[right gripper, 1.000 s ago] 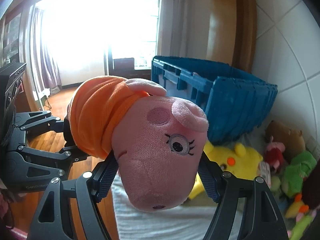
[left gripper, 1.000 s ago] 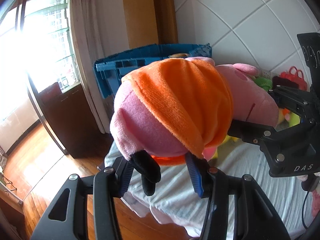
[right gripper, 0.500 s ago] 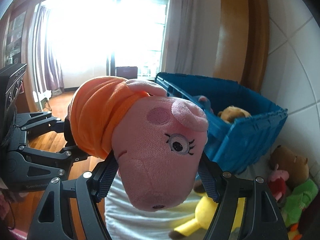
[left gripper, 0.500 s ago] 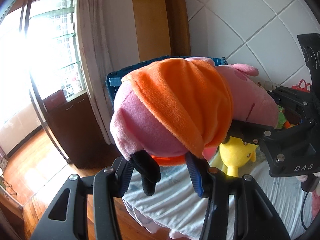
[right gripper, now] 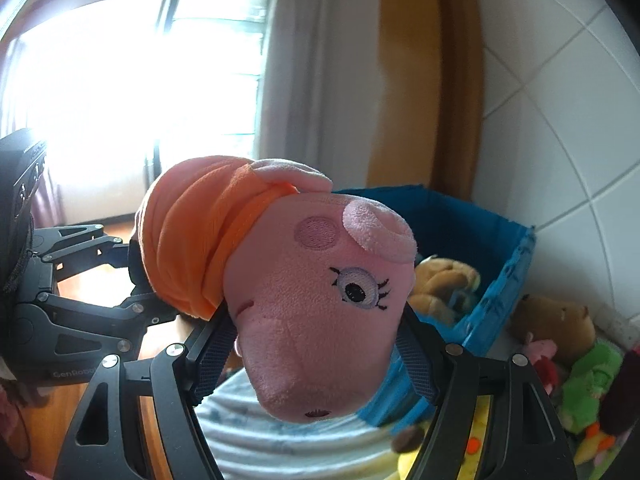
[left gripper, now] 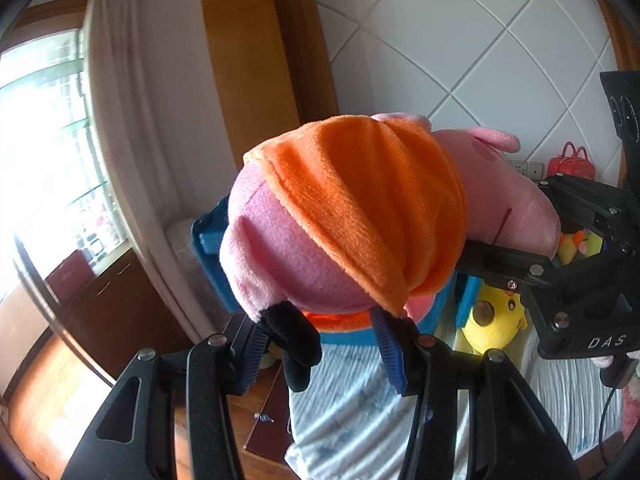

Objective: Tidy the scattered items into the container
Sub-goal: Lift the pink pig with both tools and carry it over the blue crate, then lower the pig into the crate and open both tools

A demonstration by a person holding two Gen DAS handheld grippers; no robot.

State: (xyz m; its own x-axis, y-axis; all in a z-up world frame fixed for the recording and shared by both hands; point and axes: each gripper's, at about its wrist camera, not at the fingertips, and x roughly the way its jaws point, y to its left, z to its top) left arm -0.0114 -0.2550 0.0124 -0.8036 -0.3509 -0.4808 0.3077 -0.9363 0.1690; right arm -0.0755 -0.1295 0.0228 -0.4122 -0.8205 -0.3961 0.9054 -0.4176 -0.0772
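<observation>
A big pink pig plush (left gripper: 360,216) (right gripper: 320,300) in an orange dress hangs in the air between both grippers. My left gripper (left gripper: 320,344) is shut on its lower body near a black foot (left gripper: 296,344). My right gripper (right gripper: 316,356) is shut on its head, snout pointing down. The blue crate (right gripper: 496,292) sits just behind and below the plush, with a brown plush (right gripper: 444,280) inside; in the left wrist view only parts of the crate (left gripper: 208,232) show past the pig.
A striped sheet (left gripper: 352,400) covers the bed below. A yellow plush (left gripper: 496,316), a brown bear (right gripper: 556,328) and a green toy (right gripper: 592,376) lie beside the crate by the tiled wall. Curtain, window and wooden floor lie to the left.
Both grippers have carried the pig plush up and toward the blue crate, which now sits lower and closer, with its inside showing. The grips on the plush are unchanged.
</observation>
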